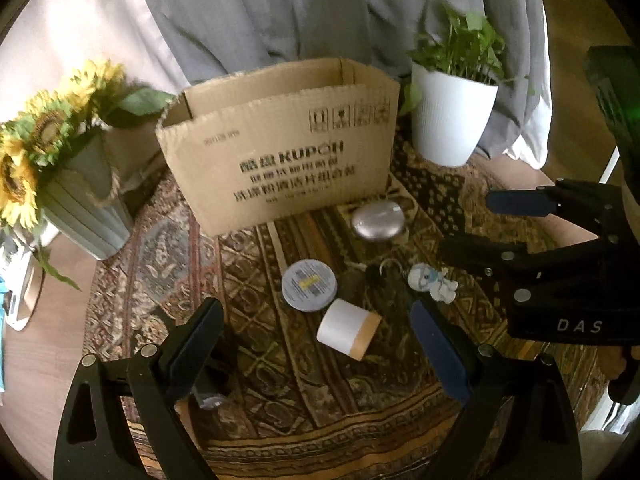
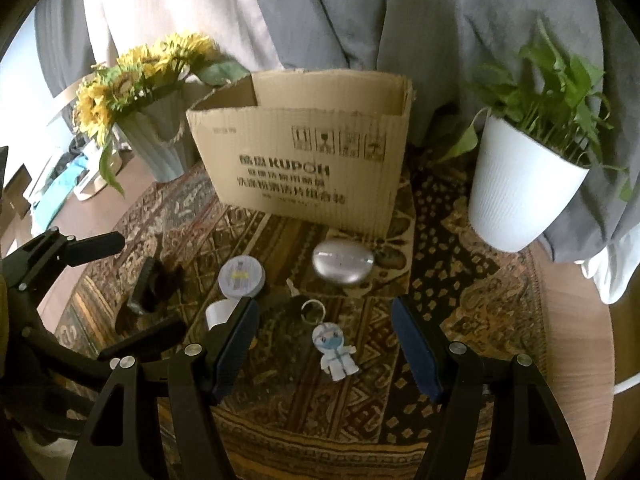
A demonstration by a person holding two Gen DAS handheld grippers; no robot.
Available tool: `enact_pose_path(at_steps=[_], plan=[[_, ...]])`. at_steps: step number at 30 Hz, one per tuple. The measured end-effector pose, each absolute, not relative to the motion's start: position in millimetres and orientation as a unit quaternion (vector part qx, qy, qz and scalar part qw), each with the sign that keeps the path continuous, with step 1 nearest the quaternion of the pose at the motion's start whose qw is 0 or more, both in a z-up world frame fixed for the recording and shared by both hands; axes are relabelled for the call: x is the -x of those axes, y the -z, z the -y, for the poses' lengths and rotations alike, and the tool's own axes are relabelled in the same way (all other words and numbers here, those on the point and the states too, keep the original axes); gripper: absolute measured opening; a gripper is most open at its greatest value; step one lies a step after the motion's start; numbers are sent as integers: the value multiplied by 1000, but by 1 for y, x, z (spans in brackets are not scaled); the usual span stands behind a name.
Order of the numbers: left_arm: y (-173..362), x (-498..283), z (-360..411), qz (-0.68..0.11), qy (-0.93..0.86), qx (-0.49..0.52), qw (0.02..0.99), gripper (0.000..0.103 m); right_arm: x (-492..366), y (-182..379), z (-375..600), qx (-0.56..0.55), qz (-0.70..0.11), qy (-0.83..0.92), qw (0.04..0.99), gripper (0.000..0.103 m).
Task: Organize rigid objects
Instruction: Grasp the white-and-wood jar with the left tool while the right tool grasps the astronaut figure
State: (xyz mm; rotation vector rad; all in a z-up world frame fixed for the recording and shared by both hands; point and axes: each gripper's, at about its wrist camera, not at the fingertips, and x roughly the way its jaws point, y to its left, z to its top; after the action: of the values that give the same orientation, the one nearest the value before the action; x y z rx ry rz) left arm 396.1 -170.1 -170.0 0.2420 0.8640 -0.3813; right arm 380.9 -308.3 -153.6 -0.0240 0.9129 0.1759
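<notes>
While the cardboard box (image 2: 304,152), printed "KUPOH", stands open-topped at upper centre with its interior hidden, both the left tongs (image 1: 316,344) and right tongs (image 2: 324,344) gape wide and empty above the silver case (image 2: 343,262), round tin (image 2: 241,276), white jar (image 1: 348,328) and figurine keyring (image 2: 336,350) on the patterned worktop (image 2: 460,300).

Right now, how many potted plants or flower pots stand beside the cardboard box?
2: the sunflower pot left of the cardboard box, the white plant pot to its right. Others may be out of frame.
</notes>
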Motion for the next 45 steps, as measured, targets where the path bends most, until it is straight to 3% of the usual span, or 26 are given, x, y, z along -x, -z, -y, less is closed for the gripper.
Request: enact_pose_path(at_steps=[25,36,42,45], plan=[[227,-409,186,-439,217,-184,852,95,-394,217,300,62,-485,-121,864,70],[244,-422,193,-455,245,-177,837,82,-409,237,297,58,-506,-142,849,67],[250,-426,195,-463,255,-164,833,70,-413,244,299,48,-516,-149,842,56],[253,-429,195,-473,260,-153,828,58,-413,245,300,44,-520,-150,840,52]])
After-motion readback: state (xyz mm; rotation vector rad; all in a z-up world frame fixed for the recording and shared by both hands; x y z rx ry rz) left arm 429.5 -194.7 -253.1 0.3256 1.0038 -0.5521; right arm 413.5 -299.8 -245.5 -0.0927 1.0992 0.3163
